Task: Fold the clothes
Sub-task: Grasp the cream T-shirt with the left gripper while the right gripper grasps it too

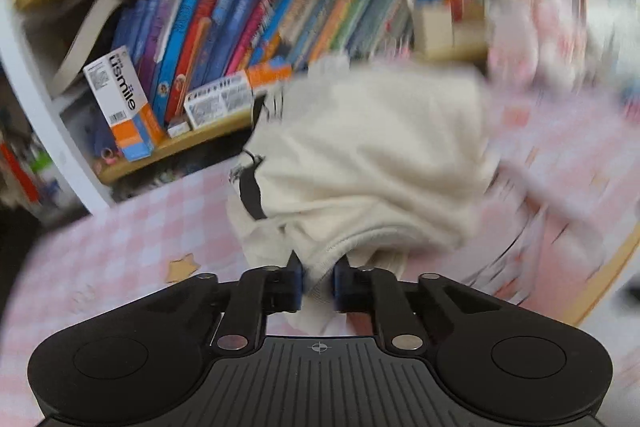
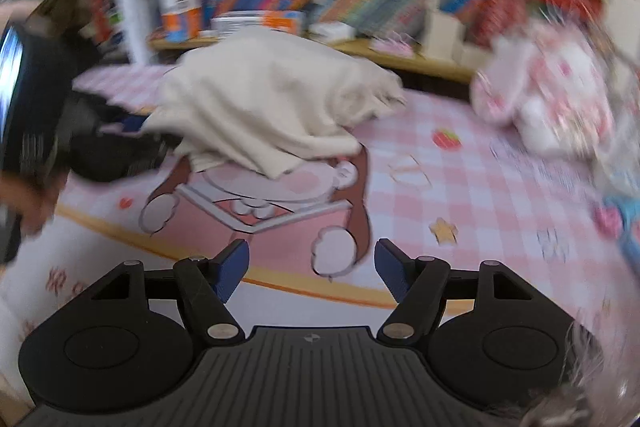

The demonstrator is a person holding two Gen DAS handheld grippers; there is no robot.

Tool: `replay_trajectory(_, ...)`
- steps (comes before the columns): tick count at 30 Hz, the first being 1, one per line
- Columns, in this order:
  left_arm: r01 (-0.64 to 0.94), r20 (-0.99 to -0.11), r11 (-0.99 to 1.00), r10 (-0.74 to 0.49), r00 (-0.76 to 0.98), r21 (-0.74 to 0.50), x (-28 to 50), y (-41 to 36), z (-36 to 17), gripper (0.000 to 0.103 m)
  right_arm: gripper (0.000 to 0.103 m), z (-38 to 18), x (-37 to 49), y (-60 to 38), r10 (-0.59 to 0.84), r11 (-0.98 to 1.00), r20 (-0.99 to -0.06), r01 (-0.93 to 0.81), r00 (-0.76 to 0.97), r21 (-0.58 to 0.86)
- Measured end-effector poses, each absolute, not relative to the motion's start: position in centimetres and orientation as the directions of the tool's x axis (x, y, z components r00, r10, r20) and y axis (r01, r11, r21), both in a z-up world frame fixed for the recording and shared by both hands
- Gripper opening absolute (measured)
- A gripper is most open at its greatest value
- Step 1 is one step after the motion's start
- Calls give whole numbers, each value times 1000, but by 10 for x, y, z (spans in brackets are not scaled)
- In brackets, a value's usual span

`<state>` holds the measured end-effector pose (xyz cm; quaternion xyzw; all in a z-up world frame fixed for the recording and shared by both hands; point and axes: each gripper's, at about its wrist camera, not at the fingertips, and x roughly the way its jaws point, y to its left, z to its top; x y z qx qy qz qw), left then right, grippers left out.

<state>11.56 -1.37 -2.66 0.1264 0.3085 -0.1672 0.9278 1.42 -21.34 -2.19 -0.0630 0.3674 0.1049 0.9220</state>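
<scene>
A cream garment (image 1: 372, 163) with black trim hangs bunched in front of the left wrist camera. My left gripper (image 1: 318, 283) is shut on its hem, the cloth pinched between the blue pads. In the right wrist view the same cream garment (image 2: 272, 99) is lifted at its left edge by the left gripper (image 2: 132, 125), draping down onto the pink checked mat (image 2: 460, 195). My right gripper (image 2: 312, 269) stands open above the mat's cartoon picture, nothing between its fingers, well short of the garment.
A bookshelf (image 1: 248, 19) packed with books and boxes runs along the far side. A pink and white plush toy (image 2: 548, 95) lies at the right on the mat. A person's hand (image 2: 28, 187) holds the left gripper at the left edge.
</scene>
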Motion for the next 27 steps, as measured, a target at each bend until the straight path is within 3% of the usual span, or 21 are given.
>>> replay_trajectory(7,481,-483,876,-438,758,-41,66,-2,27,10,64,-9,18,-167,170,785,-579,-464,798,-410)
replay_trajectory(11,476,-477,878,-442,760,-55,50,-2,31,10,64,-16,23,-149,171,652,-510,-485,843,-582)
replay_trajectory(13,459,-483,887,-422,768,-46,45,-2,30,12,37,-21,26,-143,160,571,-484,-481,860,-665)
replay_trajectory(14,450,-486,892,-411,771,-41,42,-2,30,15,16,-19,26,-145,162,548,-478,-482,863,-684)
replay_trajectory(15,439,-491,898,-398,775,-34,39,-1,29,18,12,-8,27,-149,179,557,-466,-479,867,-678)
replay_trajectory(17,409,-509,912,-361,781,-20,35,0,21,33,7,13,28,-156,211,576,-441,-475,873,-665)
replay_trajectory(19,401,-527,916,-352,773,-25,27,-1,11,58,6,34,29,-163,243,594,-414,-472,877,-651)
replay_trajectory(21,404,-546,914,-353,760,-29,19,-5,-1,66,6,55,31,-170,273,612,-386,-469,881,-637)
replay_trajectory(27,421,-607,902,-285,742,92,16,-46,-39,71,6,87,36,-173,326,610,-356,-483,876,-629)
